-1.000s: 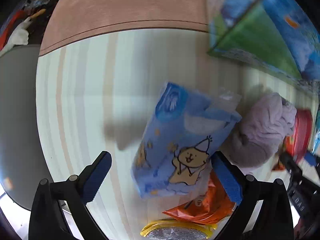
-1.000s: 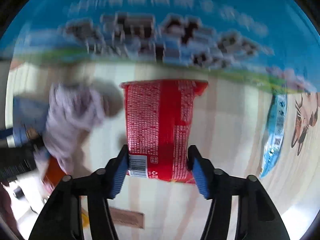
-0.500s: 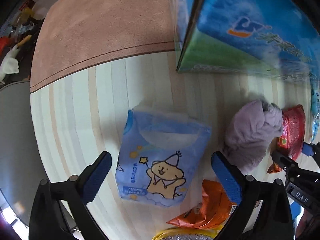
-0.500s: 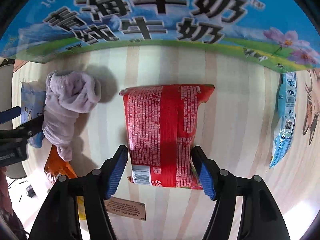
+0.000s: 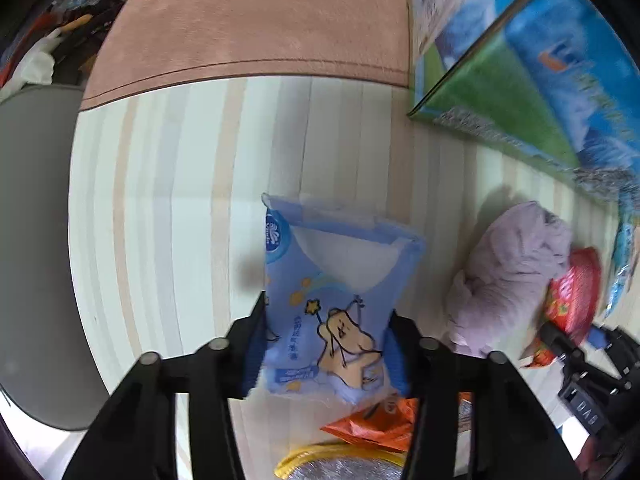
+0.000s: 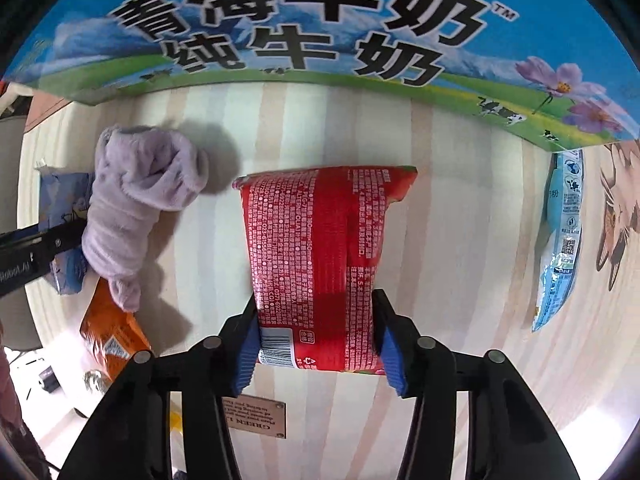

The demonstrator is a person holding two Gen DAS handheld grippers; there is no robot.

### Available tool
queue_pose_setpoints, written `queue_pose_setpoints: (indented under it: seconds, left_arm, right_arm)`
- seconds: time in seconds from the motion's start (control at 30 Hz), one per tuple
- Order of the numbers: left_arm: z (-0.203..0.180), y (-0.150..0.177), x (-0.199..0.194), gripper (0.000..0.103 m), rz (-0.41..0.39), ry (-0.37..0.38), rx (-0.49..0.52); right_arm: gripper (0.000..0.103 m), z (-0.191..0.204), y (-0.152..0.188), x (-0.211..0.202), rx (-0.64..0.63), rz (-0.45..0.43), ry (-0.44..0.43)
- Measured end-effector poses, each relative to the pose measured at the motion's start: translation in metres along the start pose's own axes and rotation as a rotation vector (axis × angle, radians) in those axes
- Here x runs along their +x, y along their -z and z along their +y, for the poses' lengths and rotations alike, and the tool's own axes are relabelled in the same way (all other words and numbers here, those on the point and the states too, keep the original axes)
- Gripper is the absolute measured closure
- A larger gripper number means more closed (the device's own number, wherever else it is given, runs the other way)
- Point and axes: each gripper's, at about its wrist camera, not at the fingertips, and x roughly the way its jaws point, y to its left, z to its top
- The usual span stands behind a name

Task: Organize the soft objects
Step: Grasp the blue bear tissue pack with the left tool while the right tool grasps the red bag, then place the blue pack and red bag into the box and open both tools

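Observation:
My left gripper [image 5: 326,344] is shut on a blue tissue pack [image 5: 332,292] with a cartoon bear, its near end between the blue pads. My right gripper [image 6: 318,344] is shut on a red snack packet [image 6: 320,248], gripping its near end. A rolled lilac fleece cloth [image 5: 516,276] lies between the two items; it also shows in the right wrist view [image 6: 136,200]. The red packet shows at the right of the left wrist view [image 5: 572,300], the tissue pack at the left of the right wrist view [image 6: 68,200].
A large blue-green milk carton box [image 6: 320,32] stands along the far side of the striped table [image 5: 180,200]. An orange packet [image 5: 376,424] lies near the left gripper. A light blue packet [image 6: 560,240] lies right. A brown sofa [image 5: 248,20] is beyond.
My left gripper has closed on the tissue pack, which was lying free between open jaws before. My right gripper has tightened on the red packet.

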Motion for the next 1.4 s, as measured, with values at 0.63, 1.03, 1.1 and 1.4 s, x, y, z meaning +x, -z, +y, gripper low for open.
queue_pose_setpoints:
  seconds: [0.63, 1.03, 1.1, 1.4]
  left_arm:
    - [-0.091, 0.001, -0.186, 0.060, -0.196, 0.320, 0.137]
    - [-0.175, -0.156, -0.119, 0.060, 0.012, 0.284, 0.143]
    - [-0.180, -0.169, -0.101, 0.060, 0.061, 0.285, 0.127]
    - [-0.204, -0.194, -0.056, 0.057, 0.175, 0.262, 0.137]
  right_arm:
    - [0.054, -0.064, 0.037, -0.188, 0.039, -0.233, -0.334]
    - [0.054, -0.125, -0.102, -0.168, 0.110, -0.215, -0.154]
    - [0.054, -0.131, -0.120, -0.149, 0.121, -0.175, -0.133]
    - [0.054, -0.132, -0.156, -0.077, 0.159, -0.073, -0.109]
